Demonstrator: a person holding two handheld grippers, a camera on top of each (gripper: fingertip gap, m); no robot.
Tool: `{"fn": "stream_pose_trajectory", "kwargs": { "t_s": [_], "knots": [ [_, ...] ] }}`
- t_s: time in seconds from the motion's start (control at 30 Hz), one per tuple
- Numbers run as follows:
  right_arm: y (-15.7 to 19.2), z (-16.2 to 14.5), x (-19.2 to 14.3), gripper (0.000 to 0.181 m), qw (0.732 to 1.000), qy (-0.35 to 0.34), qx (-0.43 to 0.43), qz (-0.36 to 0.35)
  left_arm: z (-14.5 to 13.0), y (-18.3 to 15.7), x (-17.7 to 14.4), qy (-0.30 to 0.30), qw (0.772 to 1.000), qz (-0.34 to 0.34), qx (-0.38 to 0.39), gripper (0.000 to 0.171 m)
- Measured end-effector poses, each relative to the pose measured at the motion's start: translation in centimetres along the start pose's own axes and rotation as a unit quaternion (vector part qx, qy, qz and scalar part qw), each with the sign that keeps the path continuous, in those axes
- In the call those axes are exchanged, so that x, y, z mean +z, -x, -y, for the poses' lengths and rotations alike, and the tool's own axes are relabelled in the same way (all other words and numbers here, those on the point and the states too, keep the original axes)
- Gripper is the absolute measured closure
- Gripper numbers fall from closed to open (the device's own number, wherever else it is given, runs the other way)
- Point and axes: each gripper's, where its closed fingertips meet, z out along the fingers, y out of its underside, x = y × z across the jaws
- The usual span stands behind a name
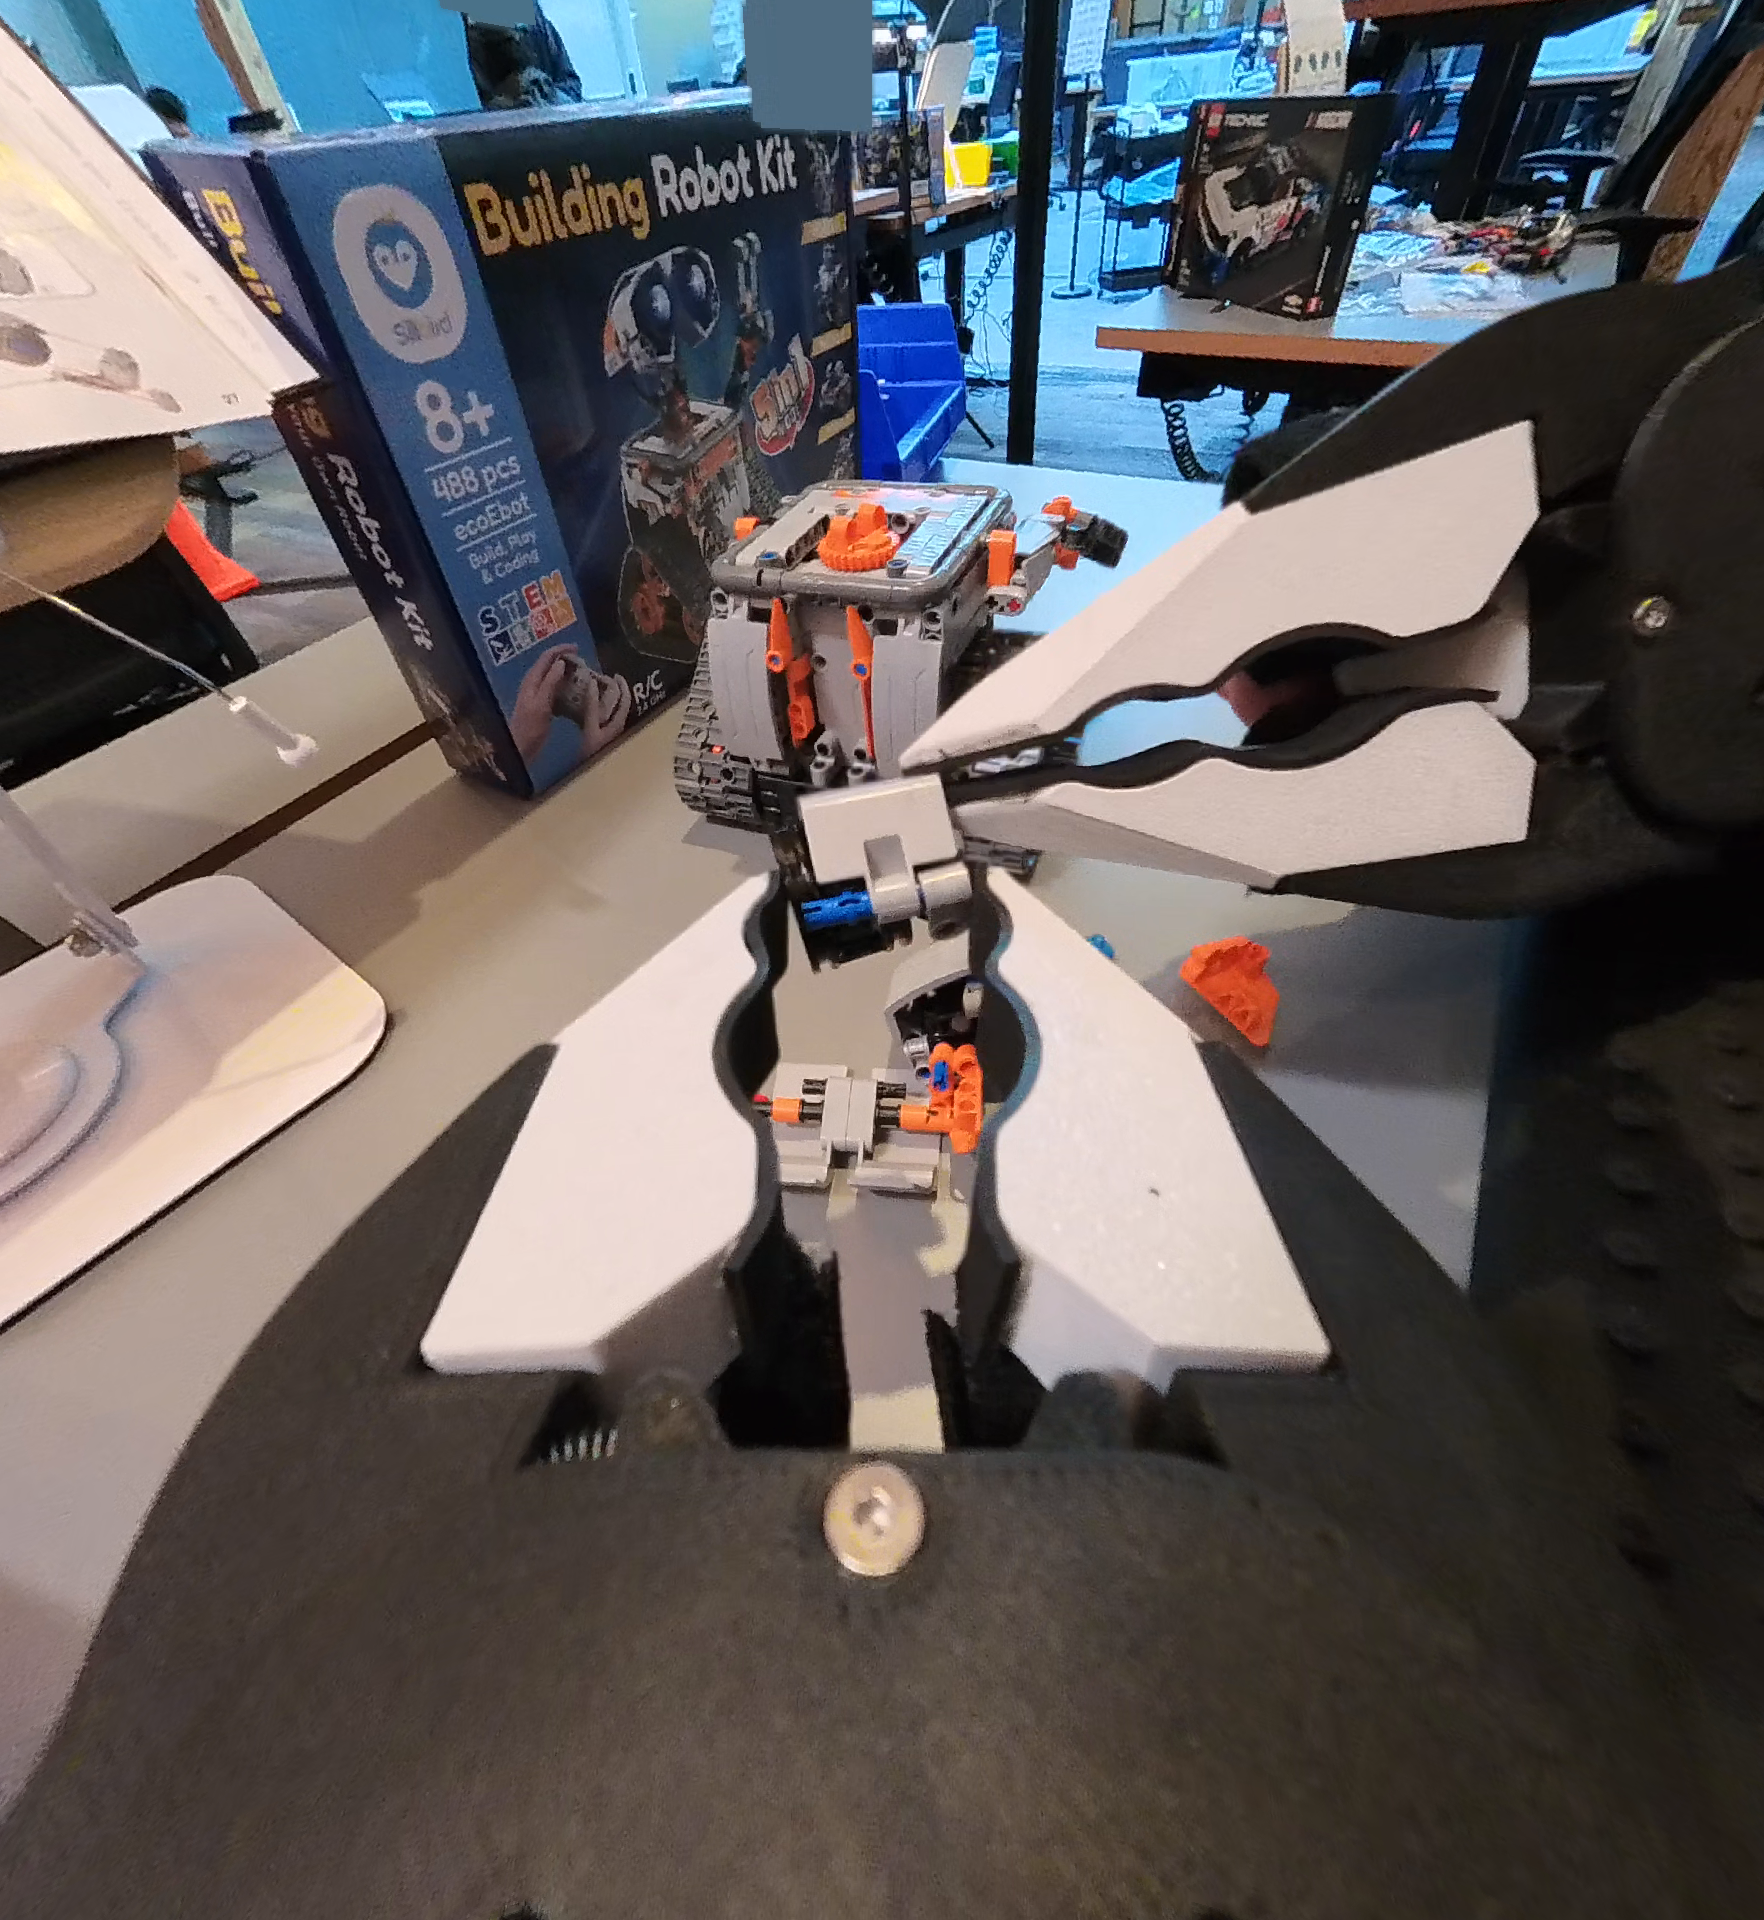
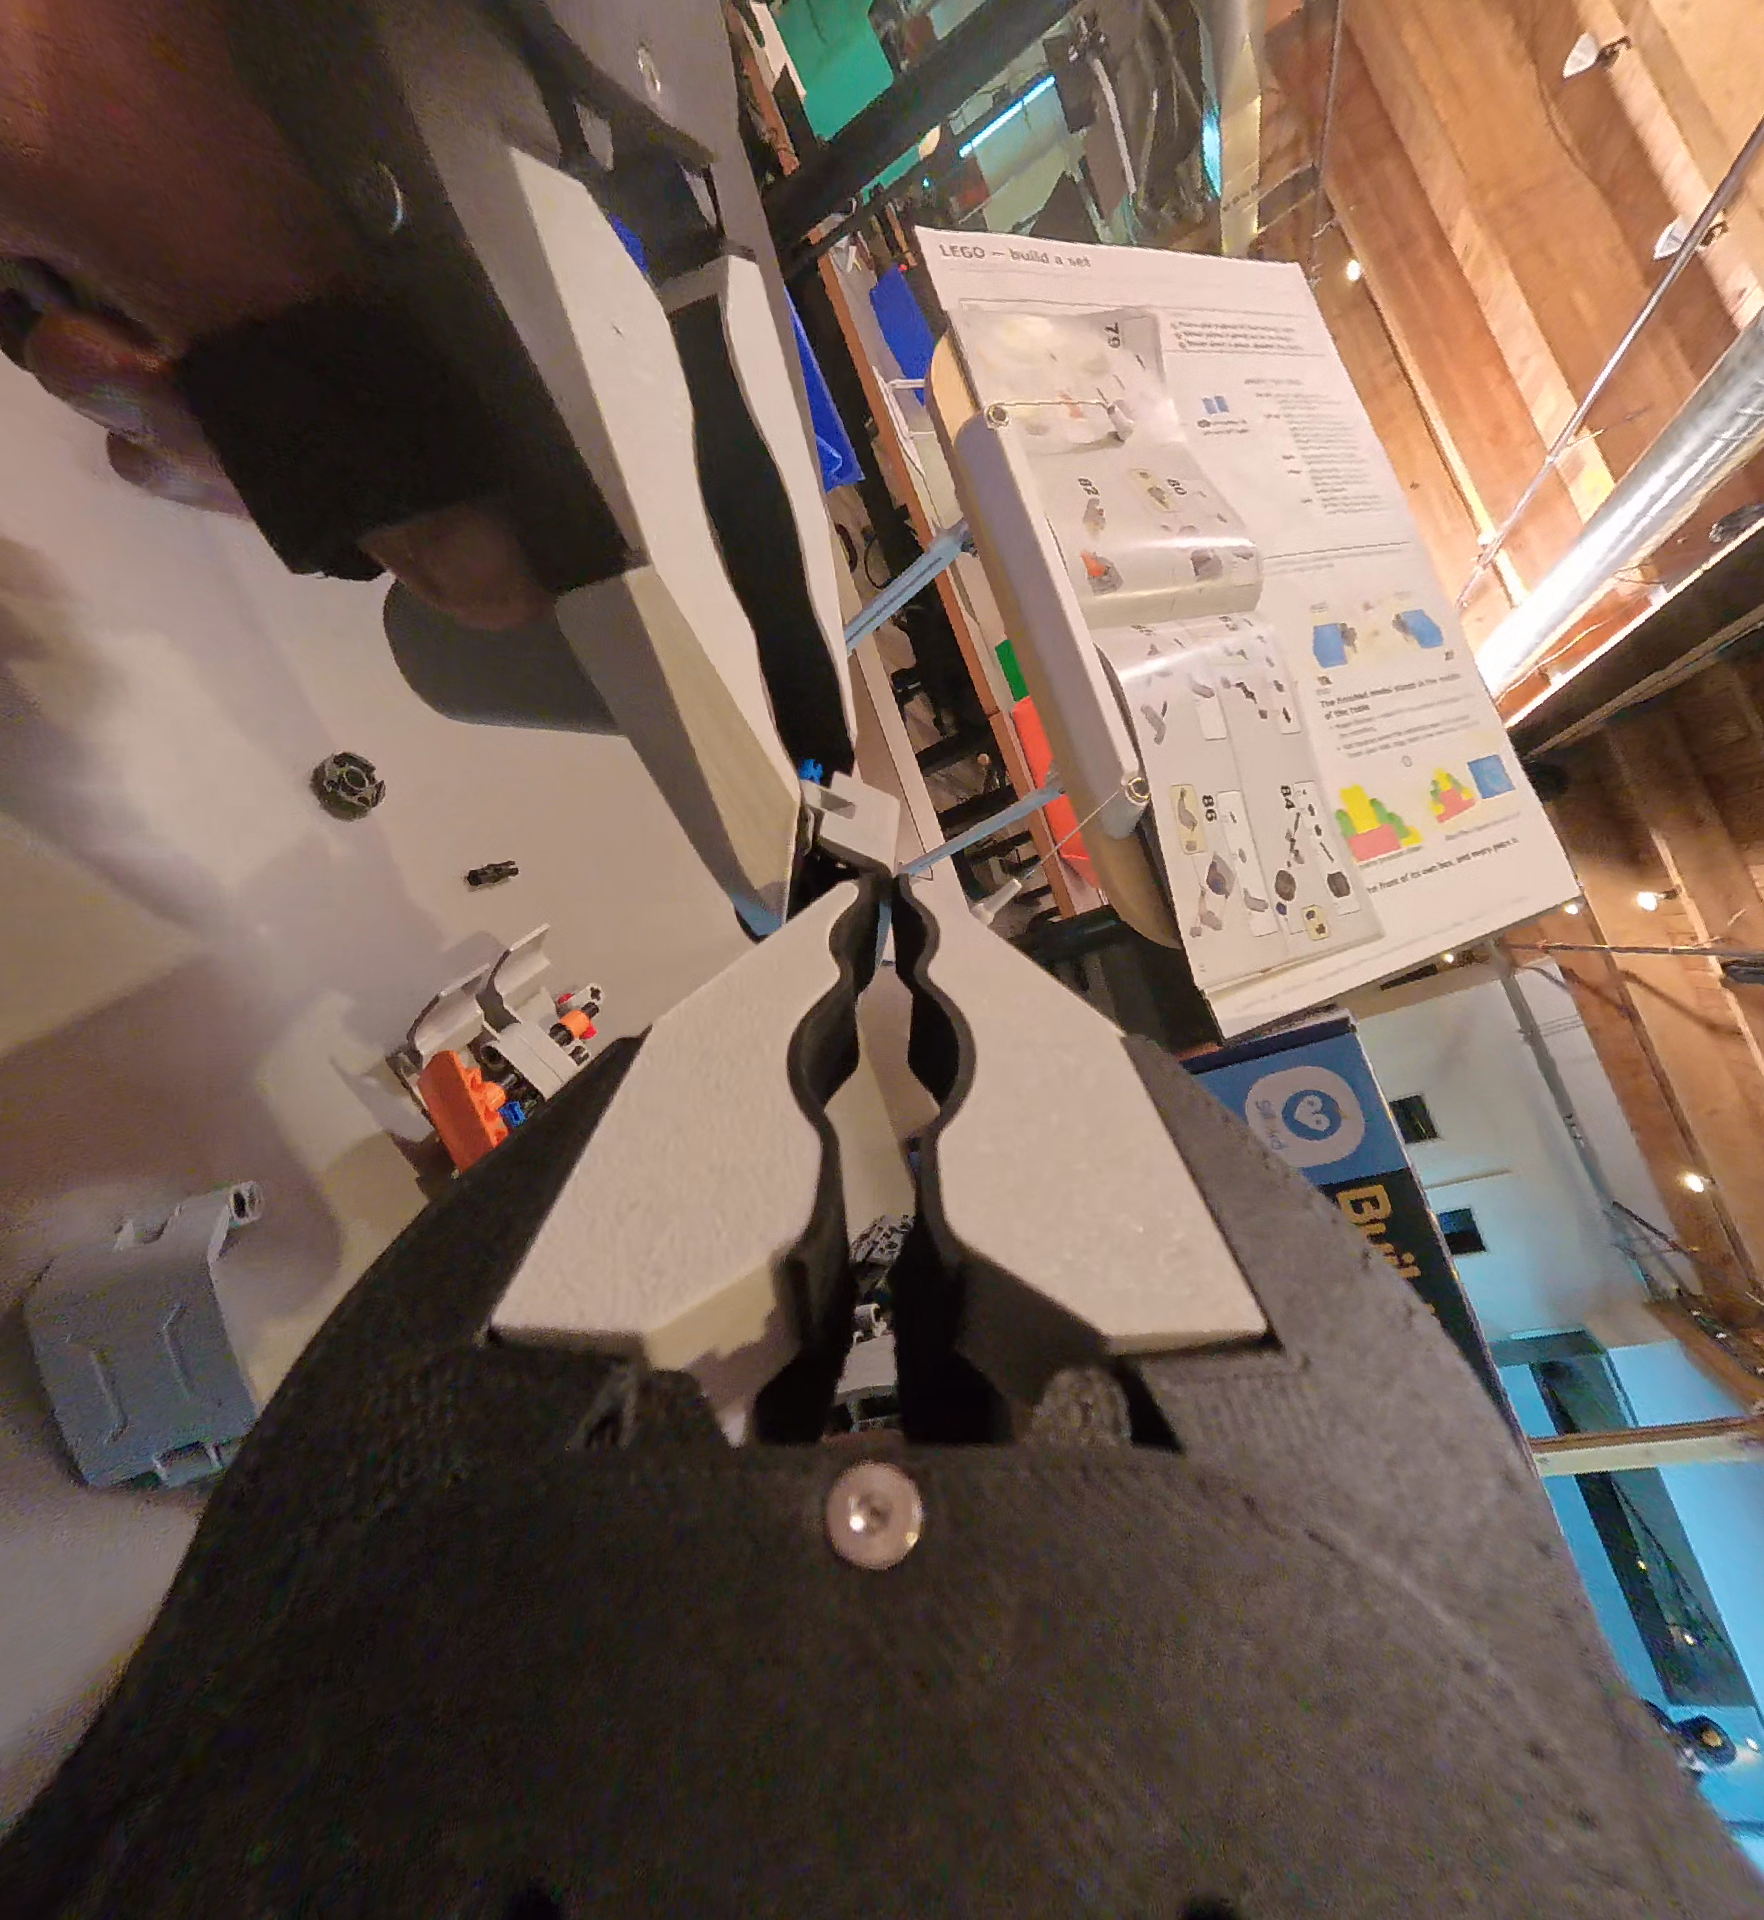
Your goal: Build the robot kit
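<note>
My right tongs [image 1: 945, 790] pinching the grey brick piece [image 1: 883, 847] at centre frame, my left tongs [image 1: 883, 904] clamped on its lower end, contact half hidden by fingers, toy robot [image 1: 836, 644] behind, loose orange part [image 1: 1233, 987] right, box [image 1: 566, 416] upper left

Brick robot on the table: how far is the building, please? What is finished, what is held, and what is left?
Done: the tracked body stands assembled, with nothing mounted on its orange top gear. In hand: the right gripper pinches a grey piece at the tips of the left gripper; whether the left one grips it is unclear. Left: a grey-orange subassembly, an orange part and a grey panel lie loose.
</note>
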Motion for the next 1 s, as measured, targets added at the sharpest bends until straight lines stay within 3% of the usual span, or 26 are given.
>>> {"fn": "stream_pose_trajectory", "kwargs": {
  "t_s": [0.2,0.6,0.77,0.83,1.0],
  "knots": [
    [0.2,0.0,0.0,0.181,1.000,0.005,-0.007,-0.001,-0.2,0.1,-0.1,0.011,1.000,0.012,0.025,0.144],
    [0.5,0.1,-0.3,0.181,0.999,0.000,0.034,0.024,-0.2,0.1,-0.5,0.057,0.983,0.065,0.160,0.145],
    [0.8,0.0,-0.2,0.179,0.995,-0.034,0.053,0.074,-0.4,0.5,-0.5,0.060,0.982,0.055,0.169,0.144],
    [0.6,-0.4,-0.7,0.160,0.987,-0.051,0.096,0.117,-0.9,0.1,-0.6,0.068,0.975,0.039,0.207,0.144],
    [2.8,-0.5,-1.7,0.143,0.965,-0.080,0.091,0.232,-2.0,-3.1,-0.7,0.079,0.952,-0.043,0.293,0.143]
  ]
}}
